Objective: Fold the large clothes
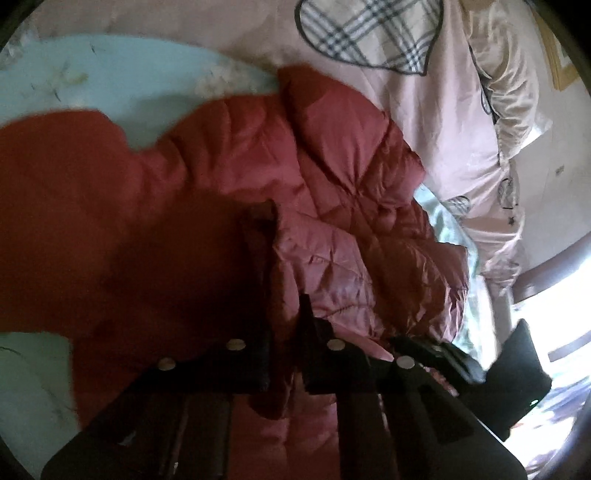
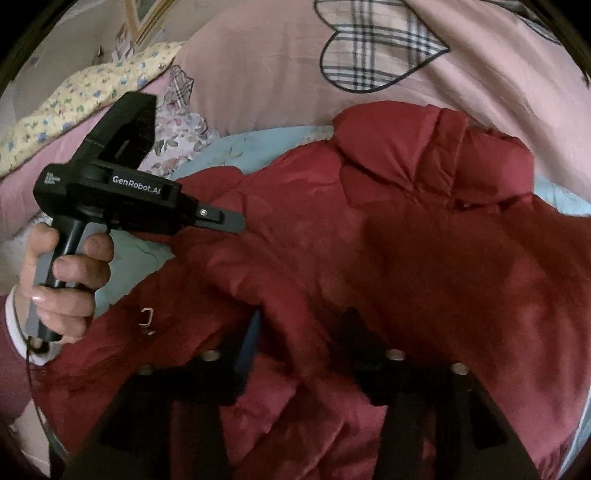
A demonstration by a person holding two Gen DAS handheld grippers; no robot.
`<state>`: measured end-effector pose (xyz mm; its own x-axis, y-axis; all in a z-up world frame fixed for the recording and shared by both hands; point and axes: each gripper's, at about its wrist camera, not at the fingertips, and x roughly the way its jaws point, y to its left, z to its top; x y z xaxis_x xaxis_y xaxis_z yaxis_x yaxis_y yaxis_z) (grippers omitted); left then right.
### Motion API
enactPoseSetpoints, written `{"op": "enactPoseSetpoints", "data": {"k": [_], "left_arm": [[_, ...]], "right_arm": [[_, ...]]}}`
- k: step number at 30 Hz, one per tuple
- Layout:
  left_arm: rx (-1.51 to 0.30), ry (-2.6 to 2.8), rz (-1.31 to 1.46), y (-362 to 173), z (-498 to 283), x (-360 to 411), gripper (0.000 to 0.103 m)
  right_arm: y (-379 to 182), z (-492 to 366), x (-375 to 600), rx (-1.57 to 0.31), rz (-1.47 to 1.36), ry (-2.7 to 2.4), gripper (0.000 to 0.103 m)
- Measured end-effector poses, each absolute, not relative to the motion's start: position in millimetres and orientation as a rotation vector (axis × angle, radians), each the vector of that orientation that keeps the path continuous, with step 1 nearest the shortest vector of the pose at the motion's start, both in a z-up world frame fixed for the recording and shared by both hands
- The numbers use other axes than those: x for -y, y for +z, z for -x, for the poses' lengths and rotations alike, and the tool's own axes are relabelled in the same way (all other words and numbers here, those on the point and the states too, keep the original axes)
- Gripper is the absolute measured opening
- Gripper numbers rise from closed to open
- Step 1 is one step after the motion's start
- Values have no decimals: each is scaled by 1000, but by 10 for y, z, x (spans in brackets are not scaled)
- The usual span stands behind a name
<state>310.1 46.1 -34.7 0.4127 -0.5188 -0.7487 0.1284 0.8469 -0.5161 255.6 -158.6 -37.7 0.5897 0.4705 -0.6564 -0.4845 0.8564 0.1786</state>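
A large dark red quilted puffer jacket (image 1: 332, 177) lies on a light blue bed sheet (image 1: 110, 85). My left gripper (image 1: 284, 266) is shut on a fold of the jacket's edge, which runs between its two dark fingers. In the right wrist view the jacket (image 2: 406, 240) fills the middle, and the left gripper (image 2: 236, 221) reaches into its left edge, held by a hand (image 2: 66, 273). My right gripper (image 2: 306, 332) has its fingers apart, with red jacket fabric bunched over and between them; its tips are hidden in the fabric.
A pink duvet with plaid hearts (image 2: 369, 55) is piled behind the jacket and also shows in the left wrist view (image 1: 369, 33). A yellow floral pillow (image 2: 81, 99) lies at the back left. A bright window (image 1: 554, 332) is at the right.
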Motion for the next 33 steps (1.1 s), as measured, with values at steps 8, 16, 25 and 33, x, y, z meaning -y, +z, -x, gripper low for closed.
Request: {"op": "enactPoseSetpoints", "data": {"k": [8,16,25,33], "left_arm": [[-981,-257,184,-280,-2990,-660,10],[-955,-199,76,-295,-2930,-526,21],[-828,-224,152,115,-2698,-563,28],[-972,-224,33,-456,-2939,-26,28]], "right_arm": [[-206,-2578,2423,-703,-110,289,51],[-617,-2934,2797,-851,-186,143,51],[-729,-3005,2679,-885,-120,101,52],[-718,-2972,2676,-890,-110,94,52]]}}
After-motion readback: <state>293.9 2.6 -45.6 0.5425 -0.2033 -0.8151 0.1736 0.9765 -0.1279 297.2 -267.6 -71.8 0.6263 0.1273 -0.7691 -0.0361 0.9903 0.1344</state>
